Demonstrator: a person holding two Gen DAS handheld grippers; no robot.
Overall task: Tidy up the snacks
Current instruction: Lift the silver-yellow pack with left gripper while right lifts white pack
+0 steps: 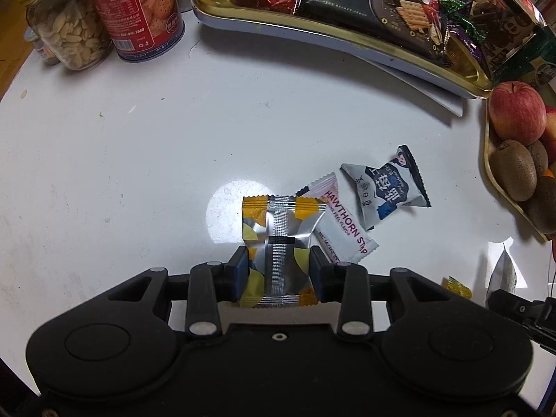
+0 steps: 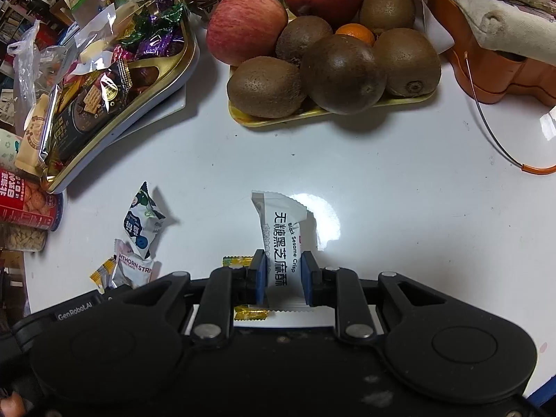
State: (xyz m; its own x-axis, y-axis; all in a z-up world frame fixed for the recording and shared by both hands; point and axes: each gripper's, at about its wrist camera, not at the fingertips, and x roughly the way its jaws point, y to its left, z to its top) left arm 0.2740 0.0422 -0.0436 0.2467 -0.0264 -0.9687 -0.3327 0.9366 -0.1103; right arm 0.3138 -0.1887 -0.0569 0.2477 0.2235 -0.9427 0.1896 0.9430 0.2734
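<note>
In the left wrist view, the left gripper is clenched on a yellow packet at the bottom centre. Its pads press the two long sides of the packet, so the jaws stand only as wide as the packet. The long axis of the packet runs up the frame, away from the camera, and its silver seam faces the lens. Just right of it, a hawthorn strip lies on the white table and points to the upper left. A blueberry packet lies just beyond it. Farther, along the top, stands the gold tray full of snacks.

In the right wrist view, the right gripper grasps a sesame crisp between narrow jaws. The crisp stands upright in the frame, its top bent a little to the left. A small yellow candy lies under the gripper. Beyond, in the upper centre, a fruit plate holds kiwis and apples.
</note>
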